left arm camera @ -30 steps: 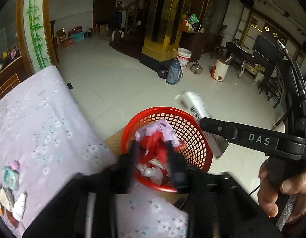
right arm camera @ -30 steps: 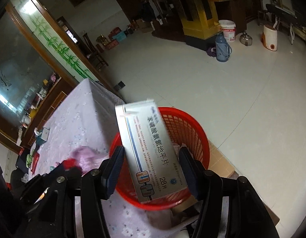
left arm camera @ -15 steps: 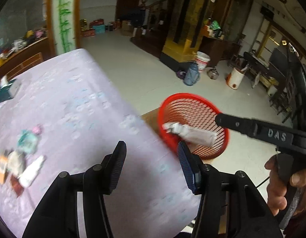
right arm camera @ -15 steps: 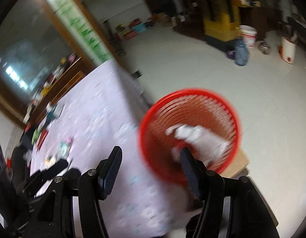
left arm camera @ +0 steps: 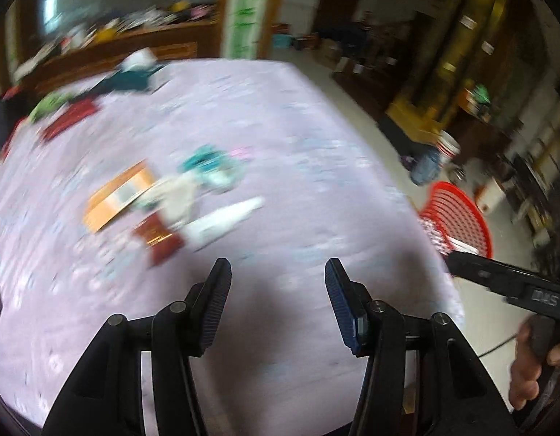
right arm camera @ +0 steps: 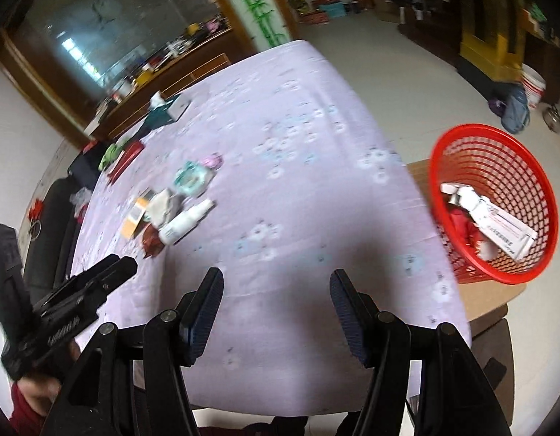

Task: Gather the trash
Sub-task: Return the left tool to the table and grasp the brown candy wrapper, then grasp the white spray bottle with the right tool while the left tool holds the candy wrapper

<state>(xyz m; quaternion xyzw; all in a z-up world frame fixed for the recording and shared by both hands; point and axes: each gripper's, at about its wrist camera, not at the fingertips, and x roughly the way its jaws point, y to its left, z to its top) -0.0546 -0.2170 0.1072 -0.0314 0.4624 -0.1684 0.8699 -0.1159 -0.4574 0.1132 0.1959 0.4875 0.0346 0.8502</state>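
table [right arm camera: 316, 218] | lilac floral cloth | white bottle [right arm camera: 185, 222], orange box [left arm camera: 116, 196]

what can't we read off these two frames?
- Left wrist view: motion blur smears the trash pile; item types unreadable.
- Red basket: mostly hidden by the table edge there; contents show only in the right wrist view.
- White box in basket: print too small.
- Trash under it: covered.

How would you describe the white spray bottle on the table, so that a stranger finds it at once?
Start at the table with the lilac flowered cloth and go to the small pile of litter near its middle. The white spray bottle lies on its side at the pile's near edge, beside a dark red wrapper. It is the only long, plain white piece there.
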